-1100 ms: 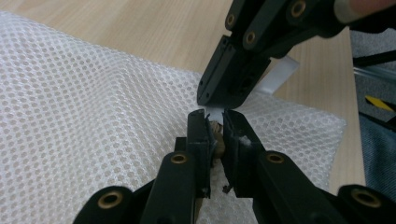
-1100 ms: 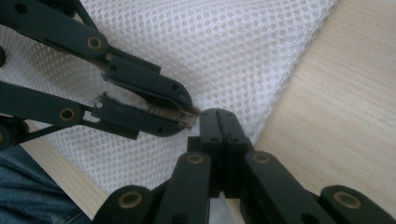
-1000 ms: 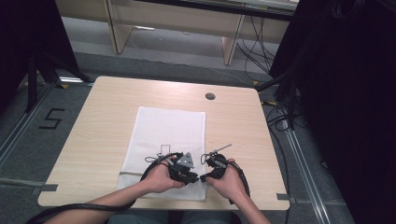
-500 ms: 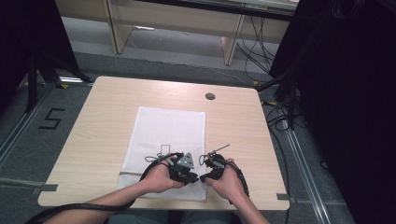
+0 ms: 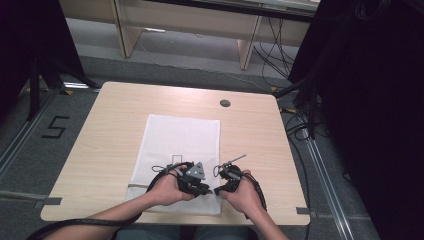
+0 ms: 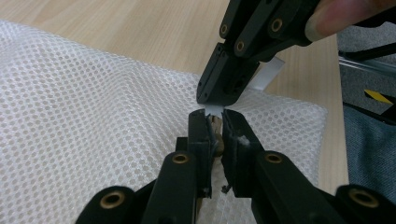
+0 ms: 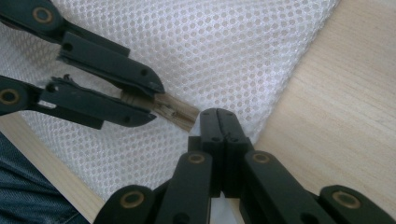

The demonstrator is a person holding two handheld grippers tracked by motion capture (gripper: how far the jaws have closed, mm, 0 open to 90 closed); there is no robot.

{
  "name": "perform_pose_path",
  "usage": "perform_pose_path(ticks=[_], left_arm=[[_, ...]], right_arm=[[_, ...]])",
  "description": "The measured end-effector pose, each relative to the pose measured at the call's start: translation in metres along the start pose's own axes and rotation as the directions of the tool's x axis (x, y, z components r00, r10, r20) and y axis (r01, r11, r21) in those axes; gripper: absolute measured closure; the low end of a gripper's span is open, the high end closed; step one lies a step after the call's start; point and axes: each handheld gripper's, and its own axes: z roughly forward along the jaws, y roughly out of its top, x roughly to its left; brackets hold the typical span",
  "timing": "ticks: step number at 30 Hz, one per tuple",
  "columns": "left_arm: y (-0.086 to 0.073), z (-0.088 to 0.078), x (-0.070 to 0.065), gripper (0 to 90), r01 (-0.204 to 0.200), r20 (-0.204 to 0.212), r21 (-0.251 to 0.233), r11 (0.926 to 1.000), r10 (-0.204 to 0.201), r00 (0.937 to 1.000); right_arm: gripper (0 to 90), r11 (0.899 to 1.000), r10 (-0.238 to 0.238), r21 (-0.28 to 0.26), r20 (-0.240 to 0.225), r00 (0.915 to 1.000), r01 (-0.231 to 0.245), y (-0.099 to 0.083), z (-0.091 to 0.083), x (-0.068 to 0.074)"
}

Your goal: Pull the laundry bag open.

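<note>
A: Where's the bag rn?

B: White mesh laundry bag [image 5: 180,145] lies flat on the light wood table [image 5: 110,130], long way pointing away from the person. Both hands work its near right corner.

A: Grippers?

B: Left gripper [image 6: 212,122] is pinched narrow on a small tan zip end-piece [image 7: 175,111] at the bag's edge. Right gripper [image 7: 218,115] has its jaws fully together; a thin white tab [image 6: 267,74] sticks out past them, so prob. the zip pull or a label, can't say which.

A: So how far along?

B: Early, imo. Looks like they've got both ends of the zipper gripped, one side anchoring and the other ready to pull. Can't see any gap in the mesh yet, and the bag looks flat and empty. Whether it's opening or closing, can't tell. Left to do: run the slider along the edge w/o the mesh bunching.
</note>
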Motion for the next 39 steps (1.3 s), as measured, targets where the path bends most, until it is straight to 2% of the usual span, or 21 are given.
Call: perform_pose_path(ticks=[2, 9, 11, 12, 18, 19, 20, 21, 23, 24, 26, 28, 29, 30, 32, 33, 39], left_arm=[[0.0, -0.001, 0.001, 81.7, -0.02, 0.003, 0.003, 0.9998, 0.02, 0.9998], [-0.002, -0.007, 0.001, 81.6, -0.004, 0.003, -0.006, 1.0, 0.004, 1.0], [-0.003, -0.01, 0.002, 81.7, -0.016, 0.005, -0.007, 0.9998, 0.016, 0.9999], [-0.004, -0.011, 0.001, 81.7, 0.0, 0.006, -0.012, 0.9999, 0.001, 1.0], [-0.004, -0.016, 0.001, 81.6, -0.004, 0.0, -0.012, 0.9999, 0.004, 1.0], [-0.005, -0.016, 0.001, 81.7, -0.002, 0.003, -0.015, 0.9999, 0.002, 1.0], [-0.005, -0.017, 0.002, 81.7, -0.016, 0.001, -0.011, 0.9998, 0.016, 0.9999], [-0.005, -0.017, 0.002, 81.7, -0.002, 0.002, -0.015, 0.9999, 0.002, 1.0], [-0.006, -0.018, 0.002, 81.7, 0.0, 0.003, -0.015, 0.9999, 0.0, 1.0], [-0.006, -0.019, 0.002, 81.7, -0.001, 0.004, -0.018, 0.9998, 0.001, 1.0], [-0.006, -0.02, 0.003, 81.7, -0.012, 0.001, -0.015, 0.9998, 0.012, 0.9999], [-0.006, -0.021, 0.002, 81.7, 0.007, -0.001, -0.017, 0.9998, -0.007, 1.0], [-0.006, -0.022, 0.002, 81.7, 0.006, 0.001, -0.018, 0.9998, -0.006, 1.0], [-0.006, -0.023, 0.002, 81.7, 0.01, 0.003, -0.023, 0.9997, -0.009, 1.0], [-0.007, -0.024, 0.002, 81.6, 0.009, -0.001, -0.019, 0.9998, -0.009, 1.0], [-0.007, -0.025, 0.003, 81.7, 0.004, -0.001, -0.021, 0.9998, -0.004, 1.0], [-0.009, -0.03, 0.003, 81.7, 0.004, -0.003, -0.028, 0.9996, -0.004, 1.0]], right_arm=[[90.0, 1.0, -0.004, 0.001, 0.001, 1.0, 0.004, 0.0, 0.0, -0.001], [90.0, 1.0, -0.011, -0.001, -0.002, 0.9999, 0.011, 0.0, 0.0, 0.0], [90.0, 1.0, -0.011, -0.003, 0.0, 0.9999, 0.011, 0.0, 0.0, 0.0], [90.0, 1.0, -0.012, -0.003, 0.001, 0.9999, 0.012, 0.0, 0.0, 0.0], [90.0, 1.0, -0.018, 0.001, -0.002, 0.9998, 0.018, 0.001, 0.0, 0.001], [90.0, 1.0, 0.01, 0.009, -0.002, 0.9999, -0.01, 0.0, -0.001, 0.003], [90.0, 1.0, -0.003, 0.005, 0.001, 1.0, 0.003, 0.0, -0.001, 0.002], [90.0, 1.0, -0.004, 0.006, 0.005, 1.0, 0.004, 0.0, 0.0, 0.002], [90.0, 1.0, -0.016, -0.008, 0.007, 0.9998, 0.016, 0.0, 0.001, 0.002], [90.0, 1.0, -0.024, 0.005, 0.013, 0.9996, 0.024, 0.001, 0.0, 0.002], [90.0, 1.0, -0.011, 0.01, 0.017, 0.9998, 0.011, 0.001, 0.0, 0.003], [90.0, 1.0, -0.019, 0.006, 0.016, 0.9997, 0.019, 0.001, 0.0, 0.003], [90.0, 1.0, 0.002, 0.017, 0.021, 0.9998, -0.002, 0.001, -0.001, 0.005], [90.0, 1.0, -0.015, 0.011, 0.022, 0.9996, 0.015, 0.001, 0.0, 0.004], [90.0, 1.0, -0.01, 0.018, 0.026, 0.9996, 0.01, 0.001, 0.0, 0.005], [90.0, 0.999, -0.029, 0.014, 0.023, 0.9993, 0.029, 0.002, 0.0, 0.003], [90.0, 0.999, -0.044, 0.01, 0.028, 0.9986, 0.044, 0.002, 0.001, 0.004]])
